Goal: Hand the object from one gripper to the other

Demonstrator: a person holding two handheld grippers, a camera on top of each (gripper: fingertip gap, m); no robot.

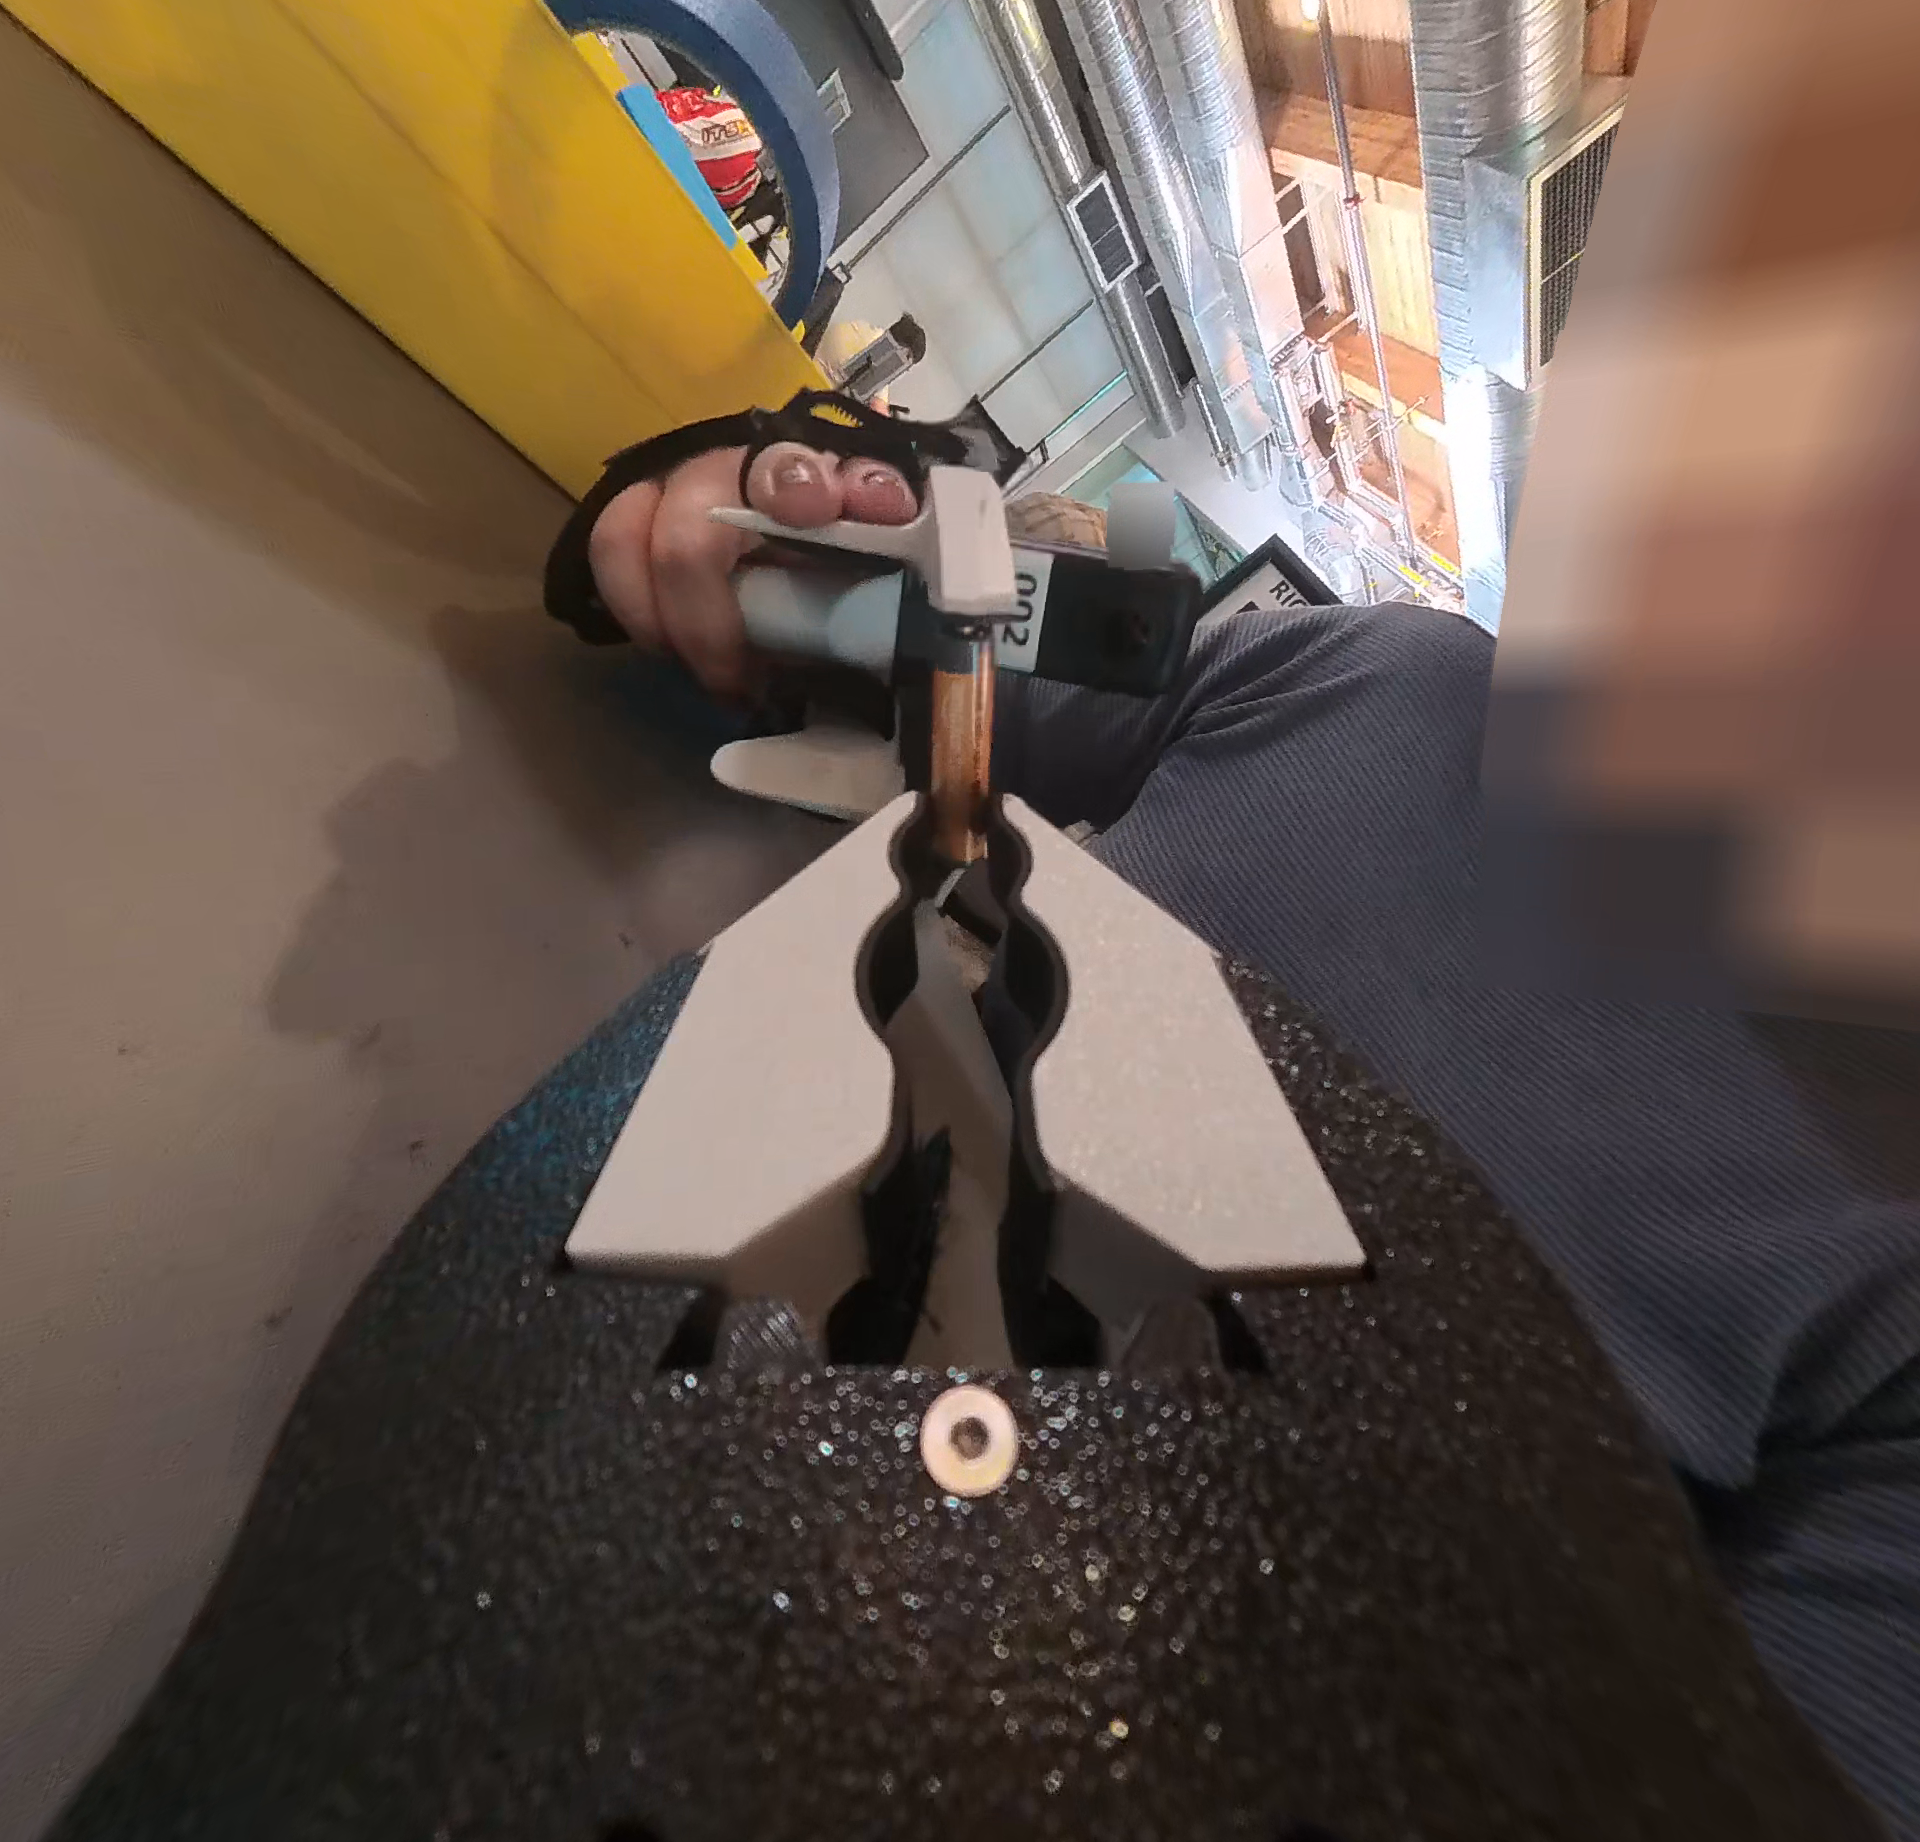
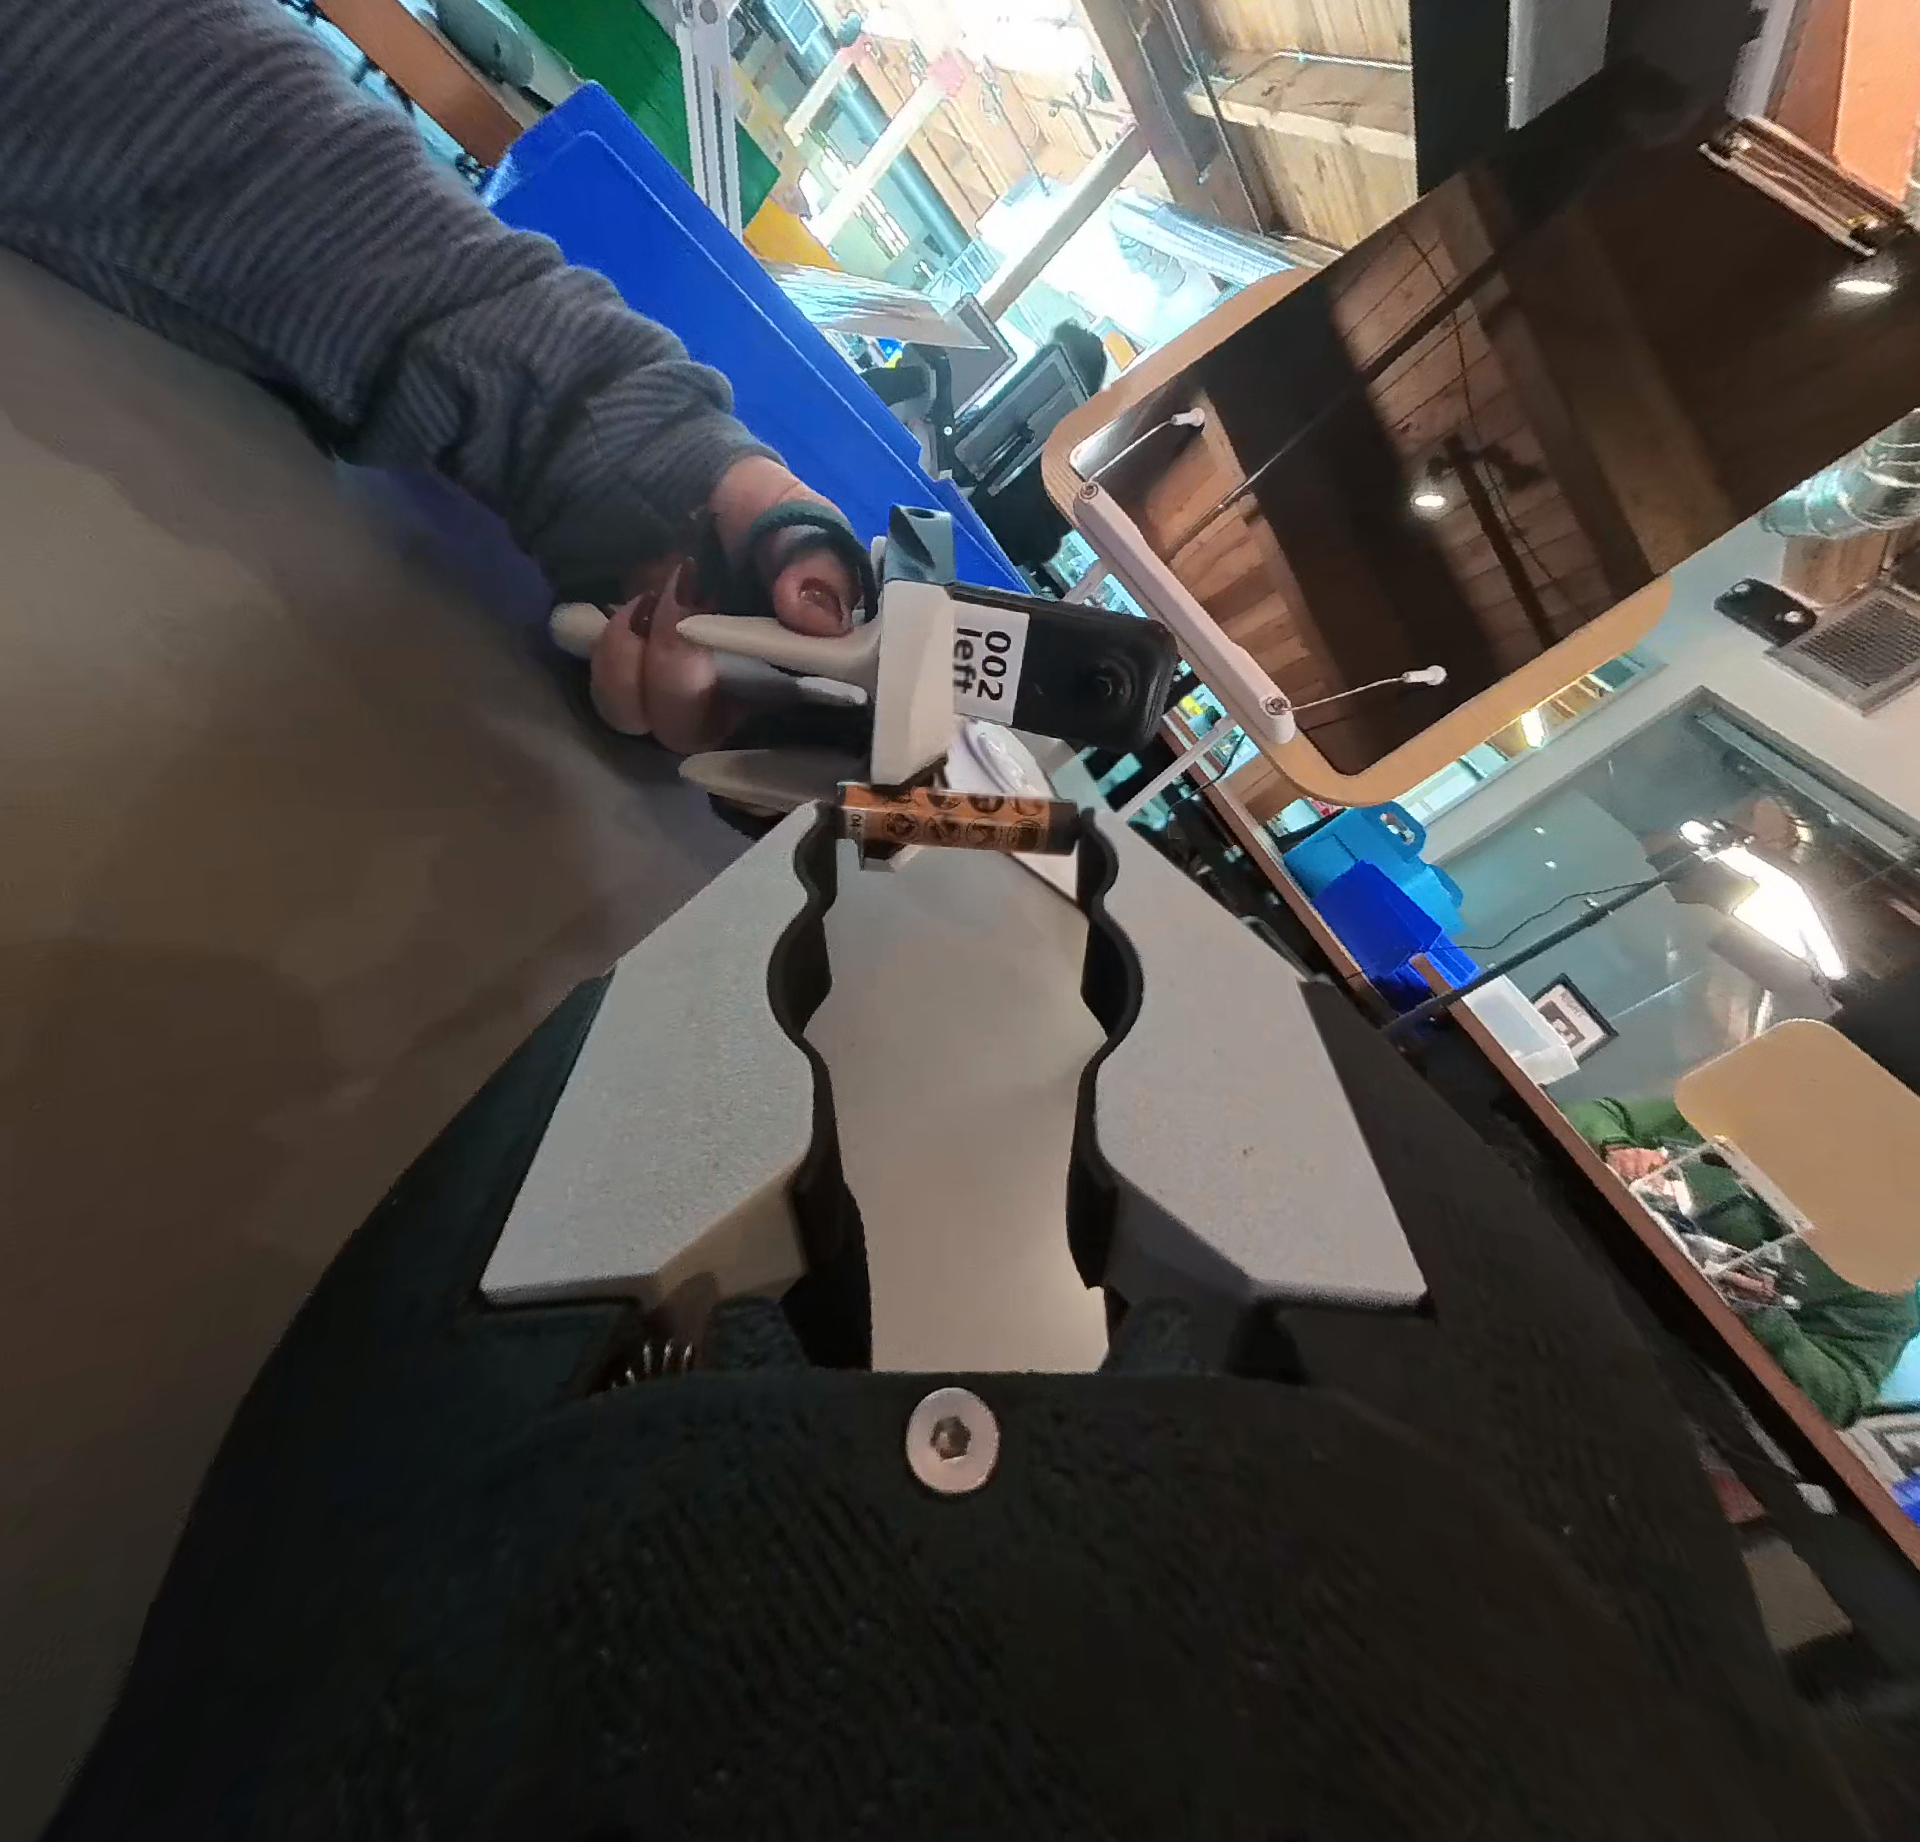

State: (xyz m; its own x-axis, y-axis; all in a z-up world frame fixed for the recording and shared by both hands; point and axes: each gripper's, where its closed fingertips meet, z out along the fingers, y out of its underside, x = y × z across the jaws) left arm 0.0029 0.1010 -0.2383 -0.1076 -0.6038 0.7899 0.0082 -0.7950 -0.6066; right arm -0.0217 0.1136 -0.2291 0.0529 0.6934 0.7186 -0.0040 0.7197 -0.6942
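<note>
A copper-and-black battery point(image 1: 961, 732) sticks forward out of my left gripper point(image 1: 958, 818), whose jaws are shut on its near end. In the right wrist view the battery point(image 2: 956, 824) lies crosswise between the tips of my right gripper point(image 2: 951, 842). That gripper's jaws are spread wide, one tip at each end of the battery, and I cannot tell if they touch it. The left gripper's white body point(image 2: 914, 712), held by a hand point(image 2: 665, 670), pinches the battery's left end. The right gripper's white mount point(image 1: 971, 545) sits just beyond the battery's far end.
Both grippers are held above a grey table point(image 1: 208, 753). A yellow bin point(image 1: 416, 182) and a blue tape roll point(image 1: 727, 47) stand at its far side. A person's blue-grey sleeve point(image 1: 1455, 961) fills the right. A blue bin point(image 2: 675, 265) and a wood-framed dark panel point(image 2: 1455, 442) lie beyond. My two grippers' fingertips are within a few centimetres of each other.
</note>
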